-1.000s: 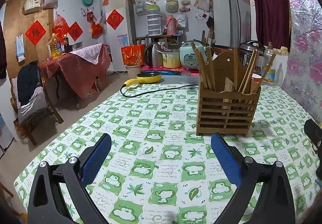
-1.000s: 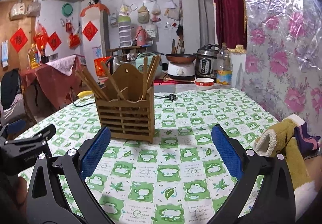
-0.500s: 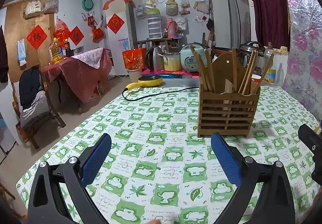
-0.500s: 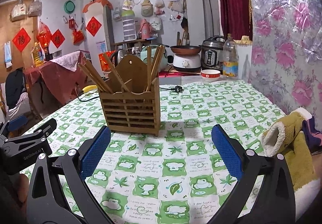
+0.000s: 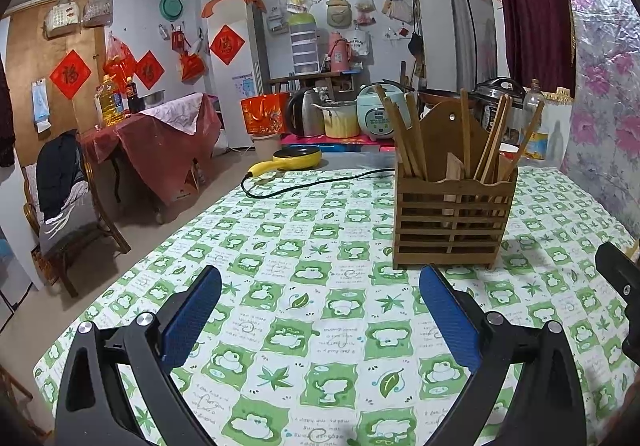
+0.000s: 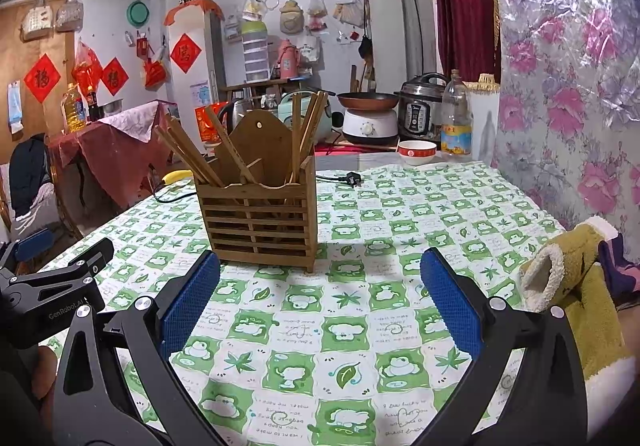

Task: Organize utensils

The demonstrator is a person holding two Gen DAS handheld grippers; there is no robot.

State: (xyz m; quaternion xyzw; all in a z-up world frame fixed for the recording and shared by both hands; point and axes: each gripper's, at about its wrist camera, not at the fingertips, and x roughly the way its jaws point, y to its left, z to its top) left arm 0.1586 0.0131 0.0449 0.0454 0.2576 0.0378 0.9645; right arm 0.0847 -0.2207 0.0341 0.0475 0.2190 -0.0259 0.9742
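Observation:
A slatted wooden utensil holder (image 5: 452, 219) (image 6: 260, 221) stands upright on the green-and-white checked tablecloth (image 5: 312, 278) (image 6: 384, 230). Several wooden chopsticks (image 5: 404, 133) (image 6: 188, 153) lean in its compartments. My left gripper (image 5: 320, 310) is open and empty, a short way in front of the holder and to its left. My right gripper (image 6: 320, 298) is also open and empty, just in front of the holder's near right corner. The left gripper's body (image 6: 52, 294) shows at the left edge of the right wrist view.
A black power cord (image 5: 316, 181) with its plug (image 6: 352, 178) lies on the table behind the holder, near a yellow pan (image 5: 292, 159). A yellow-green fleecy sleeve (image 6: 572, 286) rests at the table's right edge. A bowl (image 6: 416, 151), bottle (image 6: 456, 125) and cookers stand at the back.
Both grippers have risen and tilted slightly, so the holder sits a little lower and nearer in each view. Both stayed open and empty.

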